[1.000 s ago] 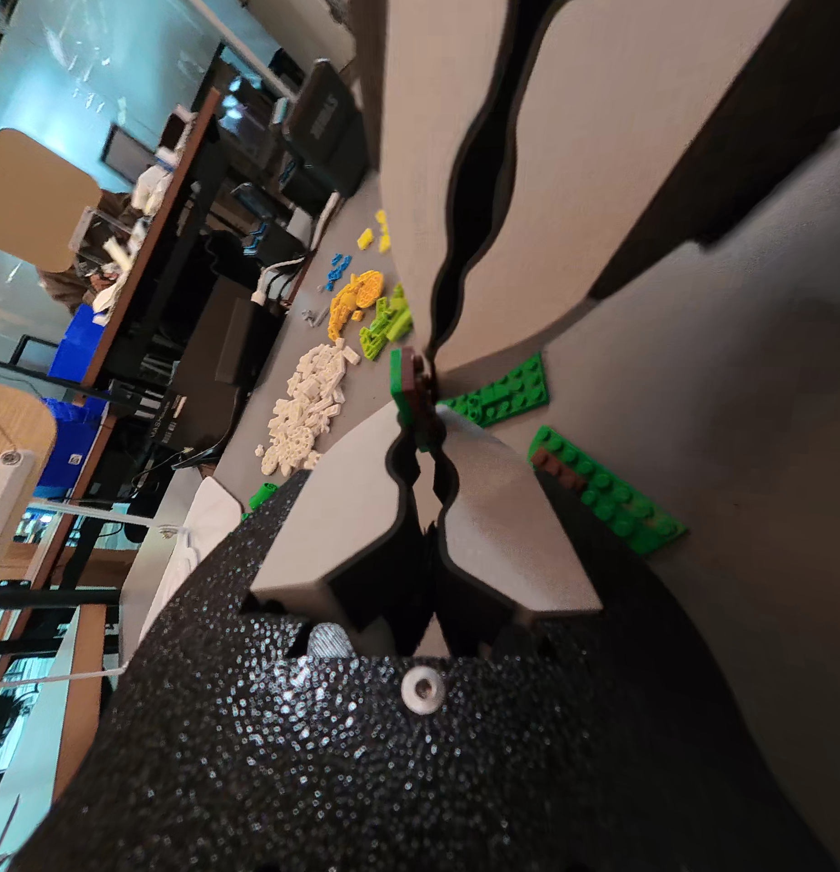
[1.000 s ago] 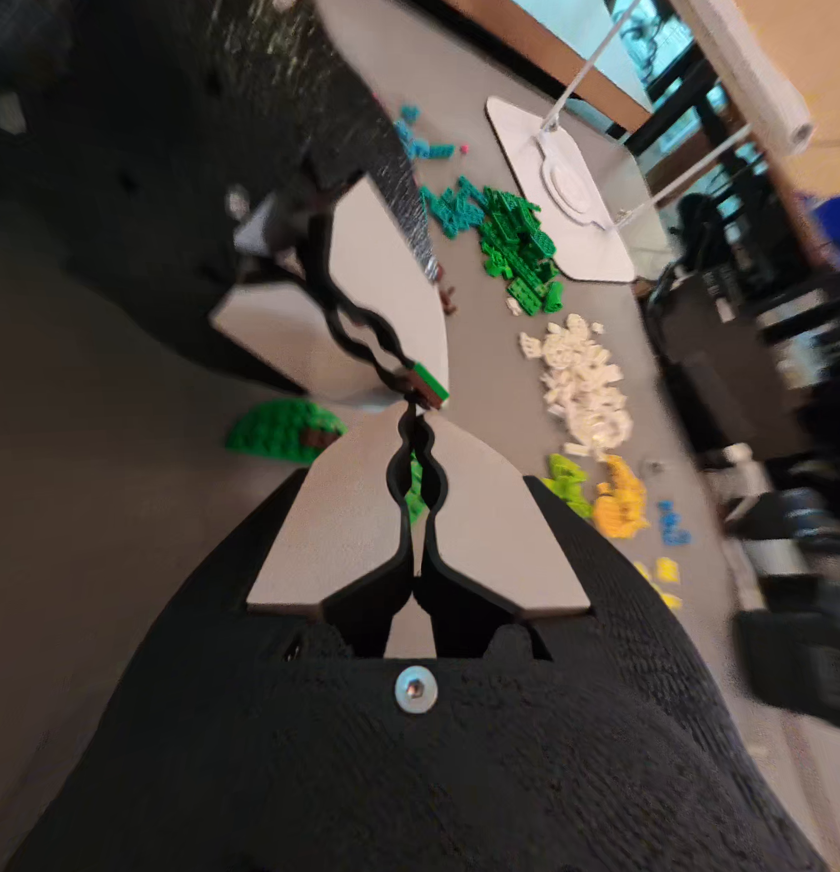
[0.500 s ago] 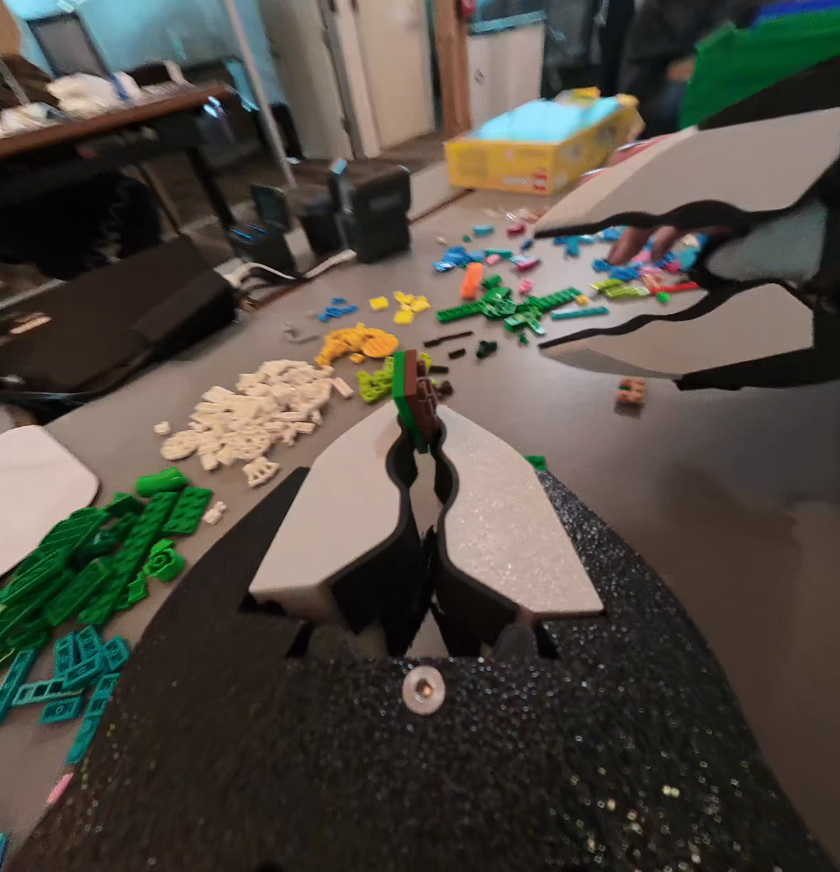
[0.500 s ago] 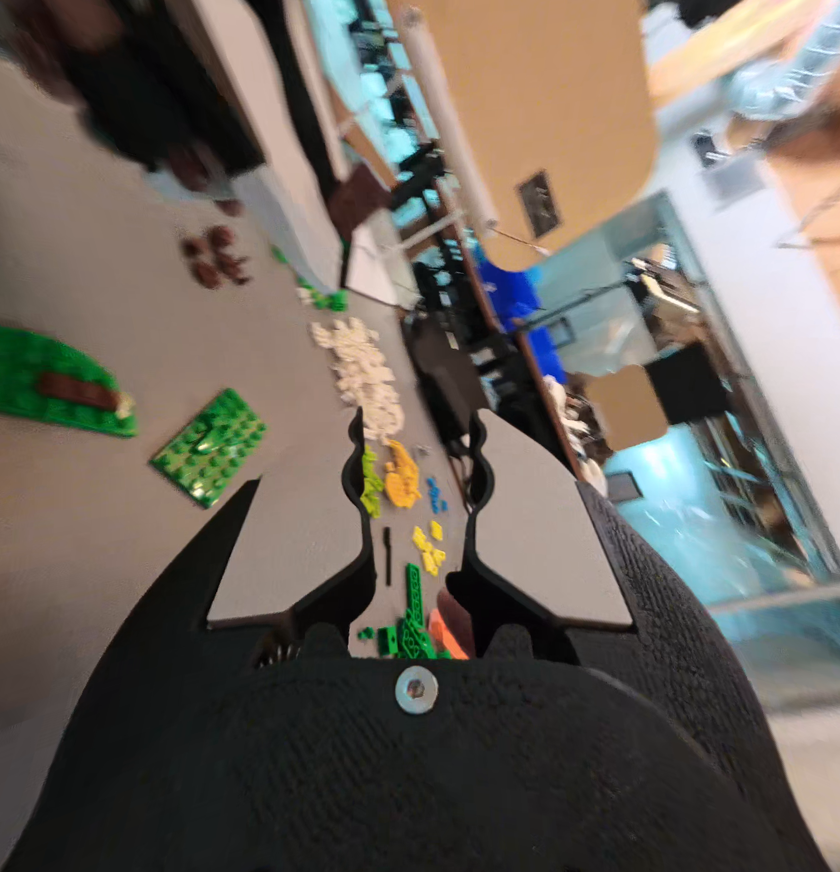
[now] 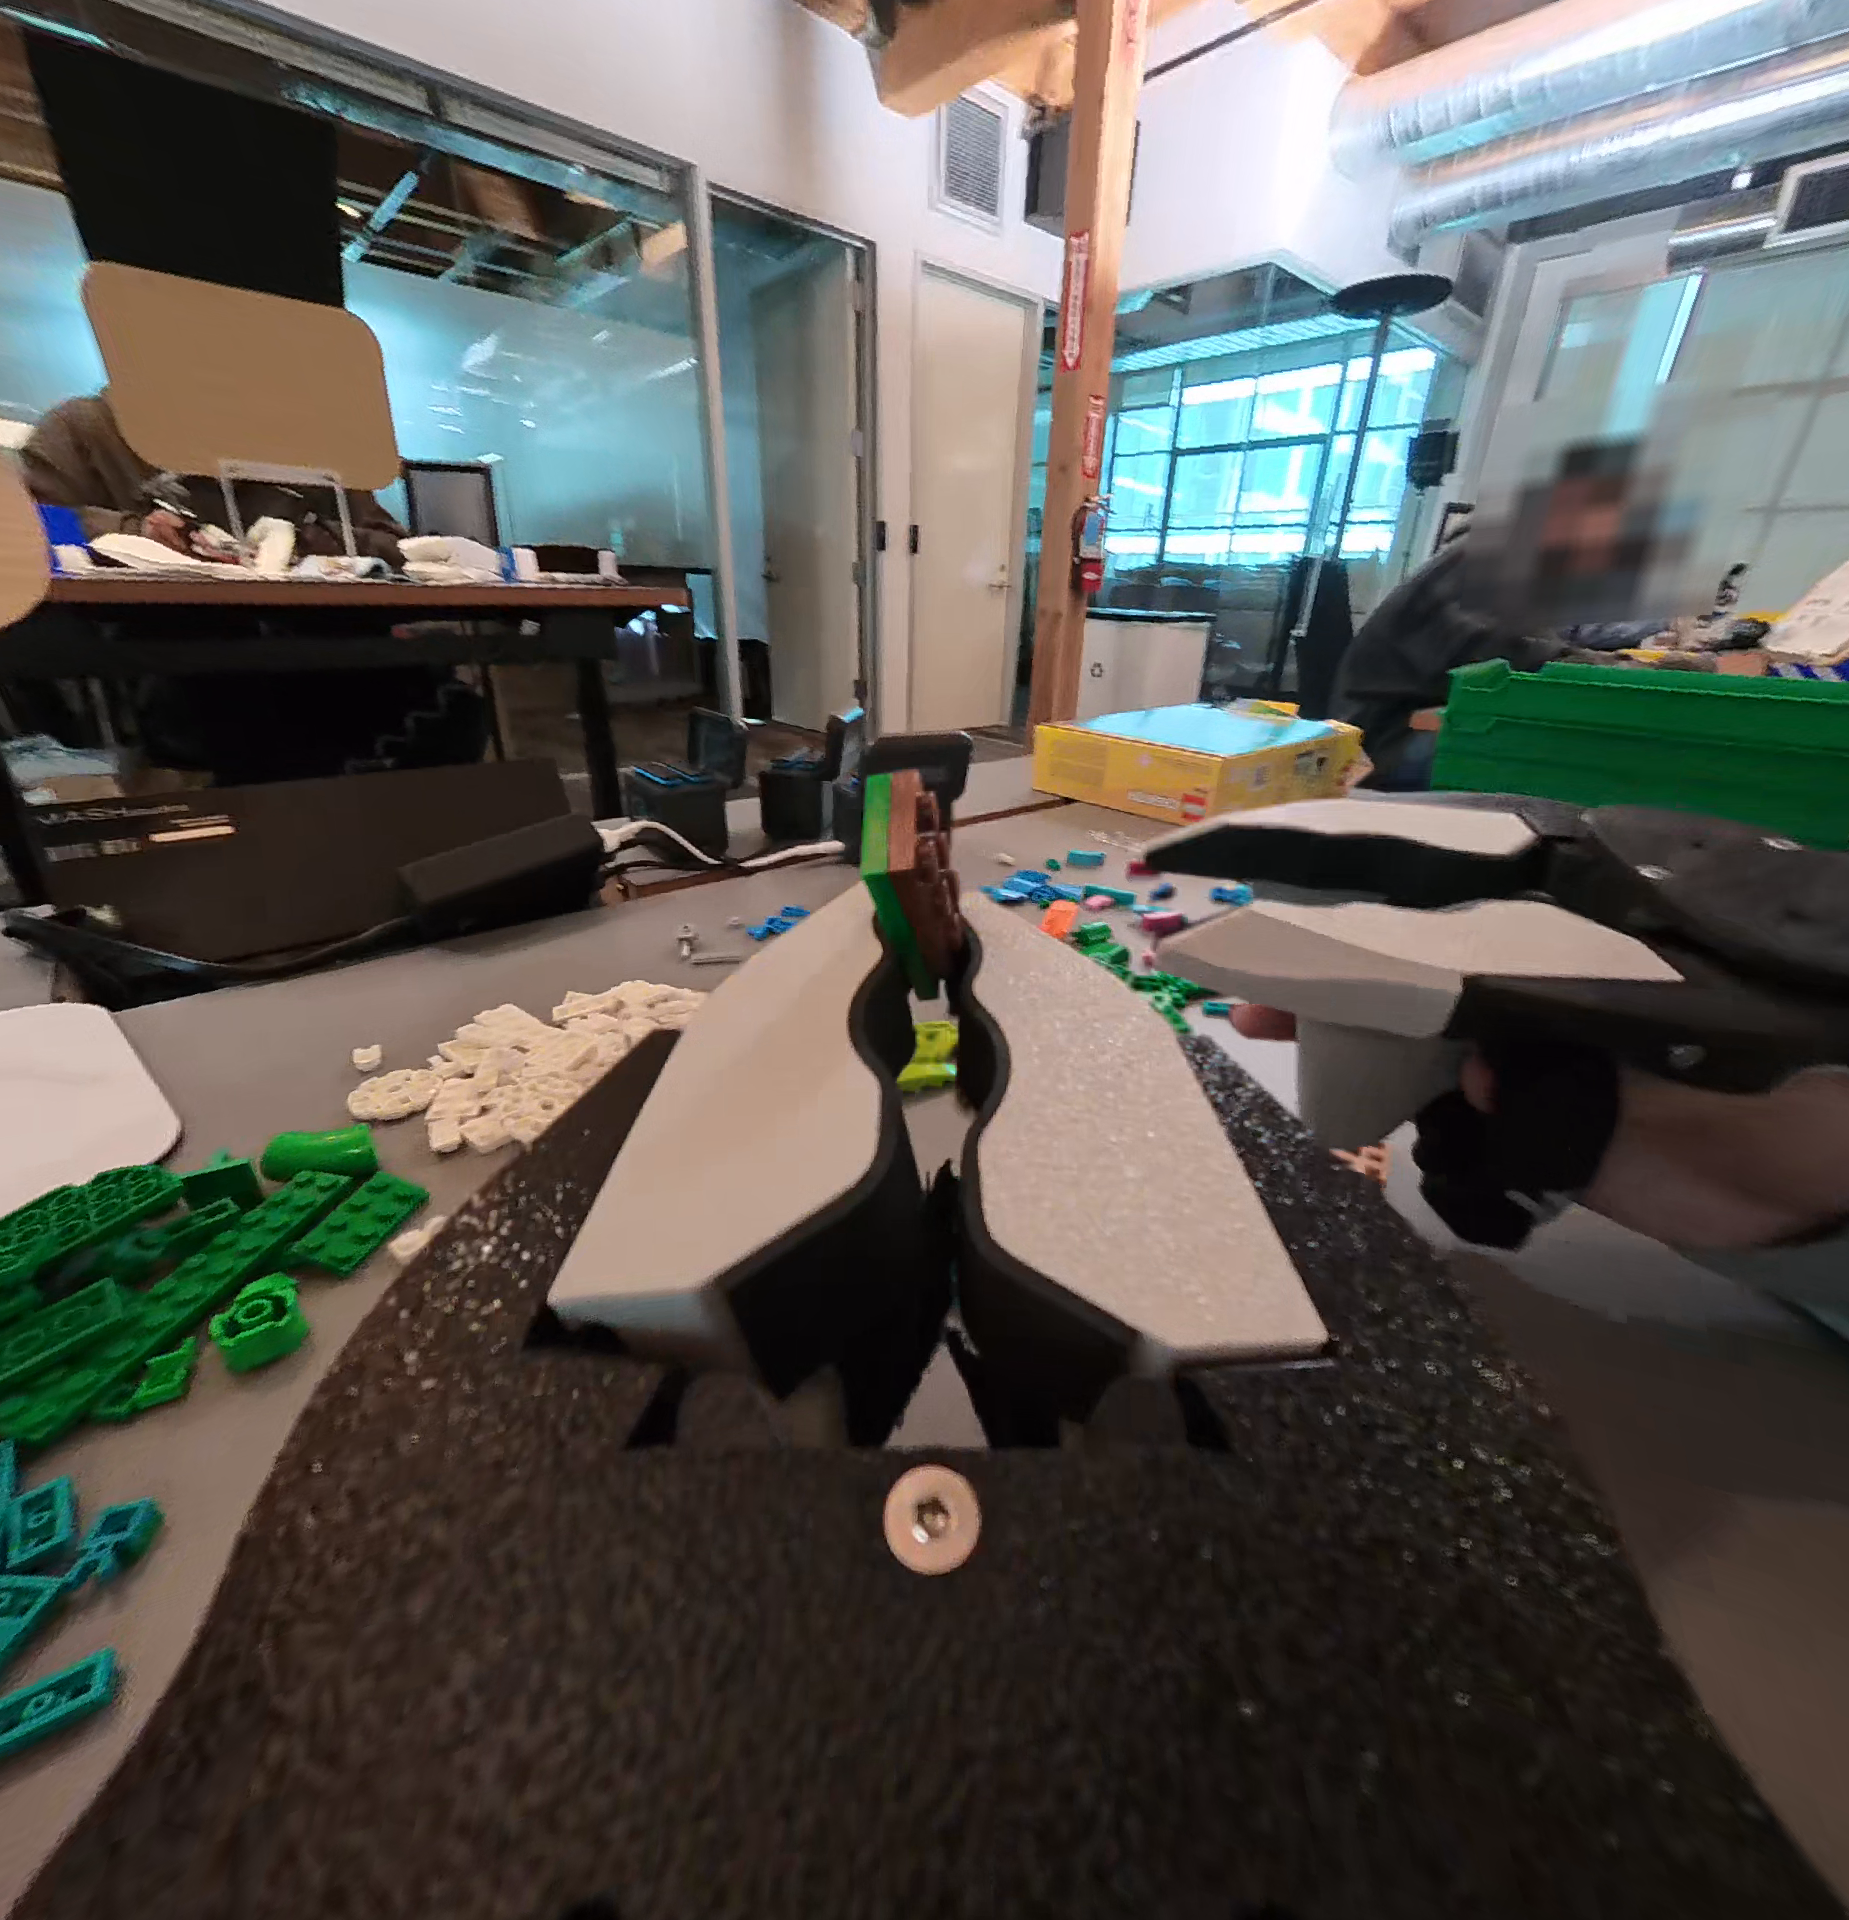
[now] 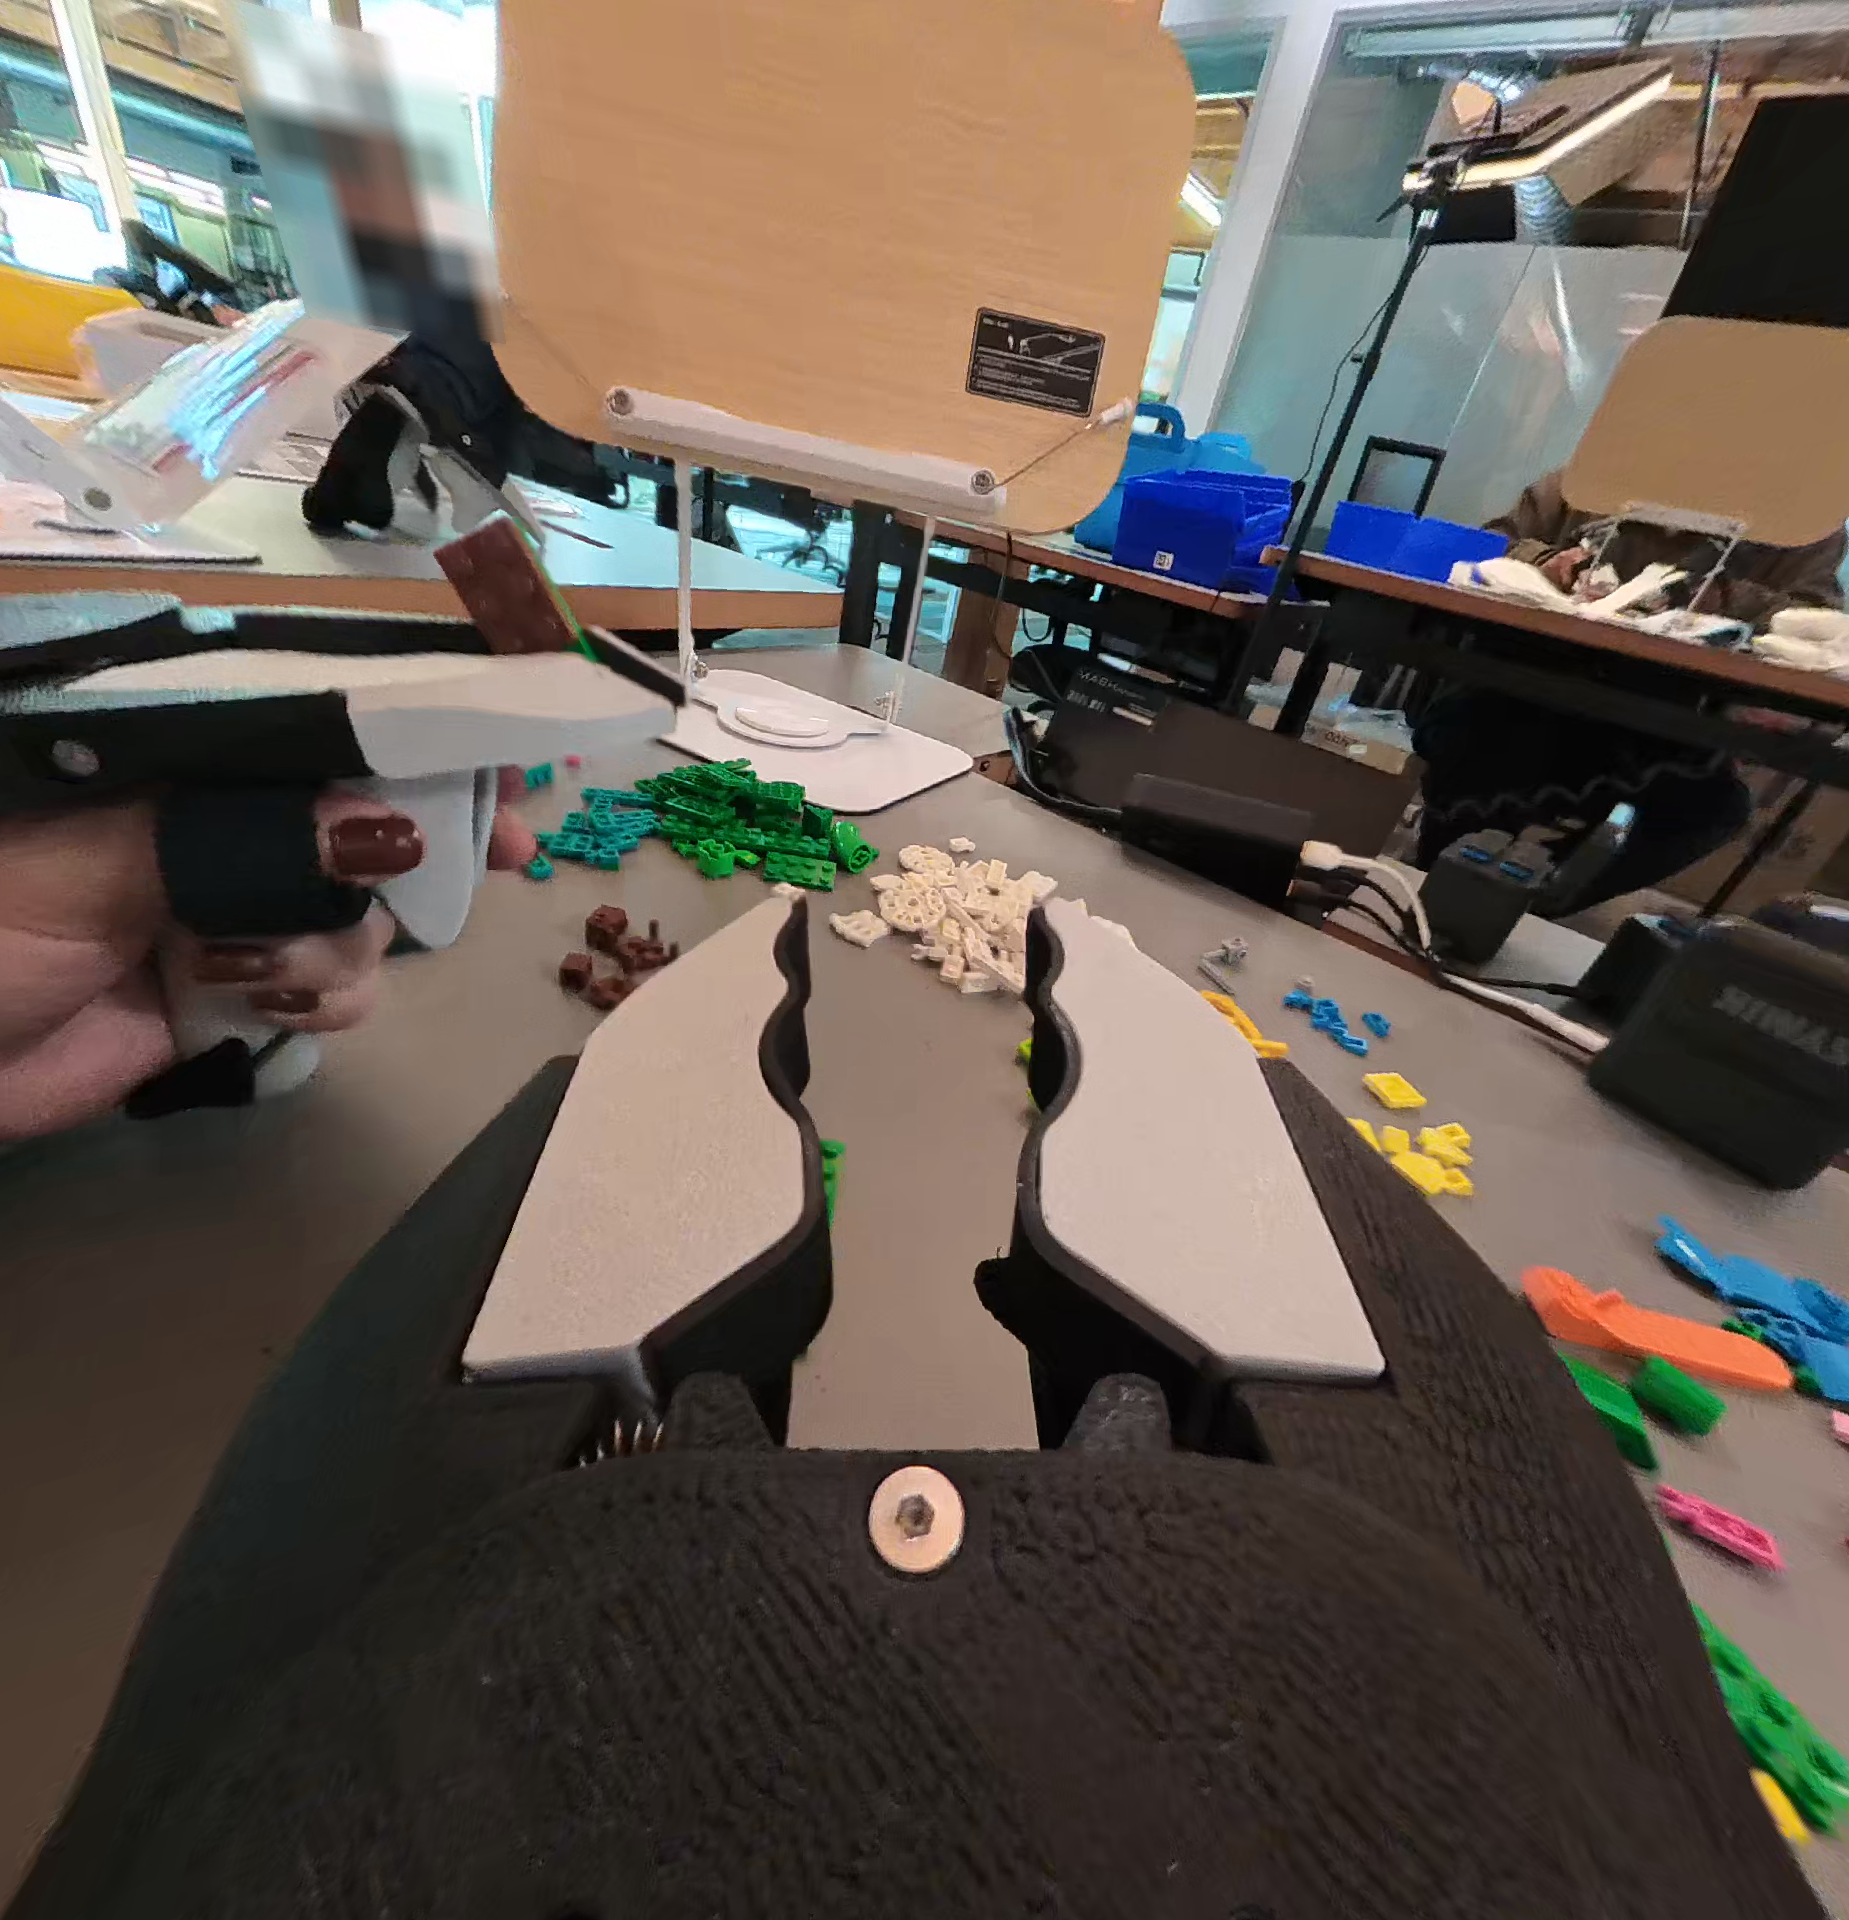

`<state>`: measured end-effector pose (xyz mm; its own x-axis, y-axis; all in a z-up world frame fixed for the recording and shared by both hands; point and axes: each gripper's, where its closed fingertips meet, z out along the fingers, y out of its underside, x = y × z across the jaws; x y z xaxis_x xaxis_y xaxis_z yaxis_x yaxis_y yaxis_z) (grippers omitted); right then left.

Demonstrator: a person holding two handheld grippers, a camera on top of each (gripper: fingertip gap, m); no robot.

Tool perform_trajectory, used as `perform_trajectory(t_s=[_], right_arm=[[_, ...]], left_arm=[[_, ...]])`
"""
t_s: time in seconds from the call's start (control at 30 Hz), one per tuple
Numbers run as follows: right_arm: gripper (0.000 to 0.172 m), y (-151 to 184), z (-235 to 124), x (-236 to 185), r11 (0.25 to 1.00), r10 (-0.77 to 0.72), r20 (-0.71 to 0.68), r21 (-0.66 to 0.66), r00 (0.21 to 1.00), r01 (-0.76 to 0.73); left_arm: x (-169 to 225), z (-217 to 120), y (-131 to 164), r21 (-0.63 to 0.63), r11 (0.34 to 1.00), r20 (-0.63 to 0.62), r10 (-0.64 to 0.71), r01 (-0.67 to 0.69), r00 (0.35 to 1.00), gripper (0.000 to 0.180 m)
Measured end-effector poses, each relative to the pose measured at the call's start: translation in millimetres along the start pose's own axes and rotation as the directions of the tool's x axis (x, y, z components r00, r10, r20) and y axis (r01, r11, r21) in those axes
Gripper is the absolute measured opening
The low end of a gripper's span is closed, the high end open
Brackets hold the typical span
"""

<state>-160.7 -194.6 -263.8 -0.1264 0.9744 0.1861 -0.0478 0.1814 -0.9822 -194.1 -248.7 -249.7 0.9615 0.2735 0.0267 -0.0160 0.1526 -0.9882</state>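
Note:
My left gripper (image 5: pixel 920 935) is shut on a small stack of toy bricks (image 5: pixel 904 873), a green plate with a brown plate pressed onto it. The stack stands upright out of the fingertips, lifted above the grey table (image 5: pixel 276 997). In the right wrist view the same gripper (image 6: pixel 629 675) shows at the left, held by a hand, with the brown and green stack (image 6: pixel 504 587) sticking up. My right gripper (image 6: pixel 909 925) is open with nothing between its fingers, above the table. In the left wrist view it (image 5: pixel 1159 904) hovers to the right of the stack, apart from it.
Sorted piles of bricks lie on the table: green (image 6: pixel 743 810), white (image 6: pixel 961 914), brown bits (image 6: pixel 613 951), yellow (image 6: pixel 1419 1143), blue and orange (image 6: pixel 1647 1340). A white stand base (image 6: pixel 826 748), black boxes (image 6: pixel 1751 1049) and a yellow carton (image 5: pixel 1190 764) stand at the far side. People sit at other tables. The tips of one gripper are about 7 cm away from the tips of the other.
Both grippers have swung up from facing the table to level. The right gripper, nearly shut at the stack's tip a second ago, has opened and drawn away. The left keeps its grip on the stack.

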Motion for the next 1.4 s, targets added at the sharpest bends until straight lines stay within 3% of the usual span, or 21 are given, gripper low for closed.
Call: perform_trajectory(t_s=[0.17,0.27,0.43,0.57,0.7,0.93,1.17,1.4], right_arm=[[0.031,-8,1,-7,0.999,0.004,-0.009,0.041,1.0,-0.004],[0.026,-19,7,-18,0.996,0.043,0.013,0.074,0.999,-0.044],[0.016,-43,14,-37,0.985,0.059,0.127,0.153,0.99,-0.079],[0.035,-33,24,-50,0.995,0.048,0.2,0.078,0.979,-0.065],[0.032,-33,29,-53,0.998,-0.008,0.206,0.065,0.979,-0.006],[0.026,-25,32,-54,0.973,-0.227,0.202,0.003,0.953,0.231],[0.016,-16,35,-53,0.994,-0.064,0.201,-0.076,0.977,0.081],[0.014,-17,30,-52,0.979,-0.18,0.201,-0.059,0.963,0.195]], left_arm=[[-11,4,-10,0.09,0.993,0.16,0.066,-0.081,0.985,0.003],[-3,10,-14,0.112,0.98,0.179,0.146,-0.168,0.973,0.004],[-3,17,1,0.038,0.98,0.186,0.183,-0.194,0.965,0.004],[-1,19,4,0.026,0.98,0.165,0.191,-0.198,0.968,0.004],[3,21,9,-0.015,0.966,0.162,0.258,-0.259,0.953,0.004],[4,24,27,-0.172,0.923,0.148,0.37,-0.344,0.917,0.003],[1,24,34,-0.255,0.884,0.153,0.436,-0.391,0.887,0.002],[7,23,37,-0.278,0.868,0.071,0.445,-0.411,0.893,0.002]])
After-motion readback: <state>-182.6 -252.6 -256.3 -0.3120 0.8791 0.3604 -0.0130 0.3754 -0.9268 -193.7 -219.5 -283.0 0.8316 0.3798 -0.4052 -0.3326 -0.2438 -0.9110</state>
